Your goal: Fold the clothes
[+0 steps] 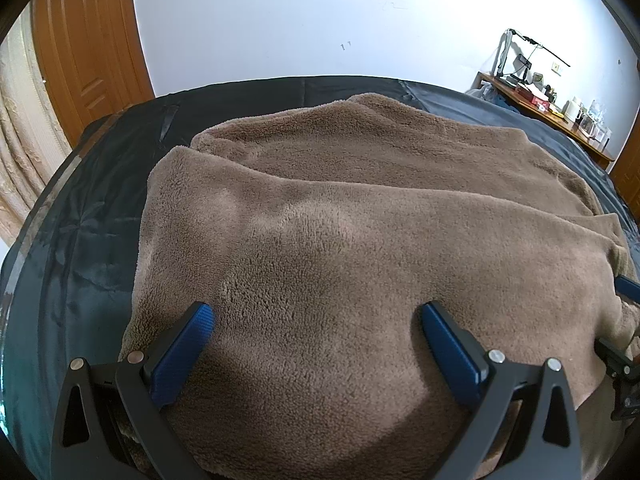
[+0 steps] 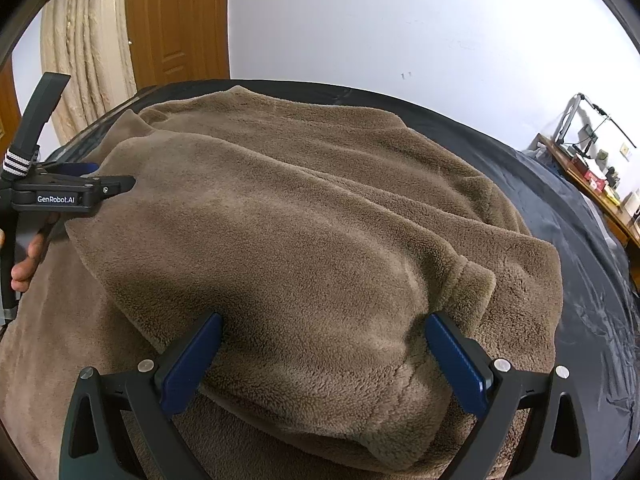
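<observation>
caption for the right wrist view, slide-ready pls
Right gripper open over a folded brown fleece garment on a dark sheet, left gripper at its far edge.

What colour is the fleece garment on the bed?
Brown fleece garment; the right wrist view shows it best.

The brown garment [image 2: 304, 240] is thick fleece — matt, nubbly pile. Under it the bed's dark cover [image 1: 80, 248] looks thin, creased and faintly shiny. Gripper fingers [image 1: 182, 354] carry blue textured pads on matt black plastic — with metal pins. The door [image 2: 176, 20] is varnished wood.
</observation>
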{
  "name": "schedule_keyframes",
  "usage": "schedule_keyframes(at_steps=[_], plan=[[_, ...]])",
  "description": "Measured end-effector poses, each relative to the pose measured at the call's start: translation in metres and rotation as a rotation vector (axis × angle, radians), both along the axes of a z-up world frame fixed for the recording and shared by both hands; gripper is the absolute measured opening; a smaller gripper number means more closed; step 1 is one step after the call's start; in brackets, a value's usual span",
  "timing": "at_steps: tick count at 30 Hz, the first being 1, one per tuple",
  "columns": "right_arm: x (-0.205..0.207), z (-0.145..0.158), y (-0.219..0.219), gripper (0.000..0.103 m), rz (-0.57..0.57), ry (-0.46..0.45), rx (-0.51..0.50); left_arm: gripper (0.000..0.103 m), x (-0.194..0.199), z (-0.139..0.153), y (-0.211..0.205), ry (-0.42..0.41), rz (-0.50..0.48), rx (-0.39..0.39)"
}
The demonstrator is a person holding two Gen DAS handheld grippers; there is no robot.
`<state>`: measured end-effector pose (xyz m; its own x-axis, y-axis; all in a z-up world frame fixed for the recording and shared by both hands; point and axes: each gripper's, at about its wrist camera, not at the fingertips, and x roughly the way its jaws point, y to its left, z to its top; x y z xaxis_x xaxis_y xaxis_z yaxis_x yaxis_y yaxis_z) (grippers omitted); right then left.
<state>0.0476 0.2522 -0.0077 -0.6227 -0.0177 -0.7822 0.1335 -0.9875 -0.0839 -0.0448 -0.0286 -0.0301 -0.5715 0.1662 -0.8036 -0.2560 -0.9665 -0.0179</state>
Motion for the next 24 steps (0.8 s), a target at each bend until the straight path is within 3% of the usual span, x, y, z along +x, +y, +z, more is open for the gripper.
schedule_keyframes(at_steps=[11, 15, 18, 24], plan=[[0.000, 0.000, -0.001, 0.102, -0.007, 0.005, 0.004, 0.103, -0.001, -0.001, -0.002, -0.010, -0.002, 0.018], [0.008, 0.006, -0.006, 0.102, -0.043, 0.052, 0.065, 0.103, -0.001, 0.000, -0.004, -0.011, -0.006, 0.028], [0.032, 0.020, -0.014, 0.102, -0.072, 0.119, 0.136, 0.103, 0.002, 0.003, -0.013, -0.020, -0.018, 0.080], [0.119, 0.051, -0.013, 0.102, 0.020, 0.218, 0.064, 0.103, 0.042, 0.025, -0.032, -0.007, -0.084, 0.142]])
